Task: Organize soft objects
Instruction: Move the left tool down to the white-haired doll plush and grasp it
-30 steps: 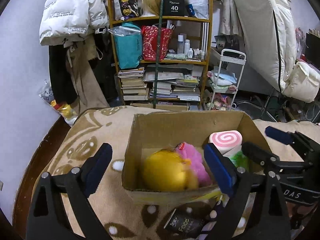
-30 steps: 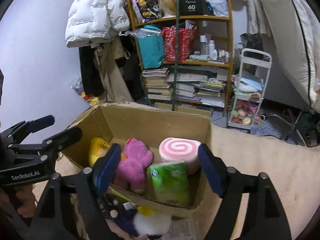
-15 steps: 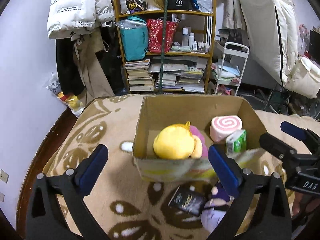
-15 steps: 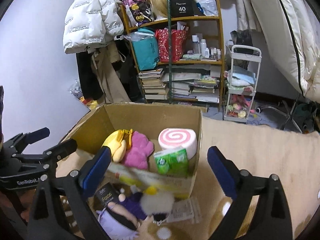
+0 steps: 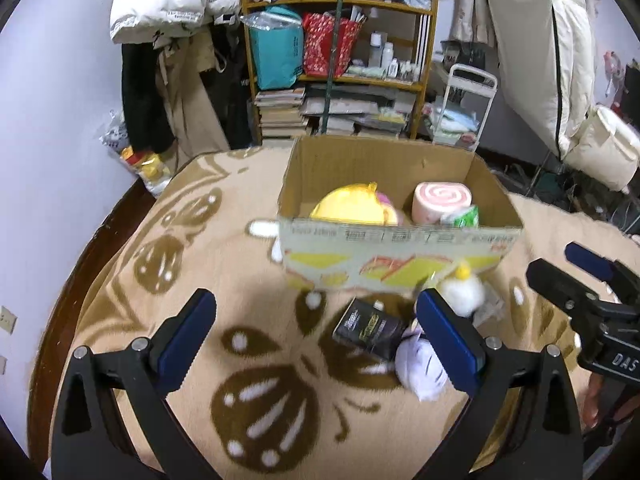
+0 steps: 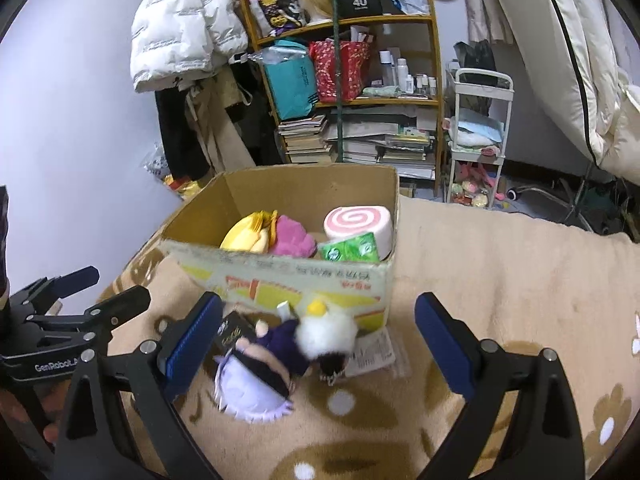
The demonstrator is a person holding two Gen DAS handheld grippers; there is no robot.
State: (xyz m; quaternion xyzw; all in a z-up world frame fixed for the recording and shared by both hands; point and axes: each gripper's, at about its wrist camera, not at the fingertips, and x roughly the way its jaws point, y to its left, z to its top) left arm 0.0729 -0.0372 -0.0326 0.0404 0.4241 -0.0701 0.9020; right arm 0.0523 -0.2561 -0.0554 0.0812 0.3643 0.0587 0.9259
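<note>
A cardboard box (image 5: 392, 256) (image 6: 304, 276) stands on the beige blanket. It holds a yellow plush (image 5: 352, 206) (image 6: 248, 232), a pink plush (image 6: 292, 236), a pink swirl roll cushion (image 5: 442, 198) (image 6: 356, 222) and a green tissue pack (image 6: 352, 250). In front of the box lie a purple-and-white plush doll (image 6: 260, 376) (image 5: 420, 364) with a white pompom (image 6: 326, 332) and a small black box (image 5: 368, 328). My left gripper (image 5: 316, 344) is open and empty, held back from the box. My right gripper (image 6: 318, 344) is open and empty, just above the doll.
A wooden shelf (image 5: 344, 60) with bags, books and bottles stands behind the bed. A white trolley (image 6: 480, 128) is beside it. Coats hang at the left (image 5: 160, 60). A paper sheet (image 6: 372, 356) lies by the box. The blanket's dark edge (image 5: 80, 264) runs at the left.
Both grippers have pulled back and risen from the box. The yellow plush now lies settled inside it. The doll and black box in front have come fully into view.
</note>
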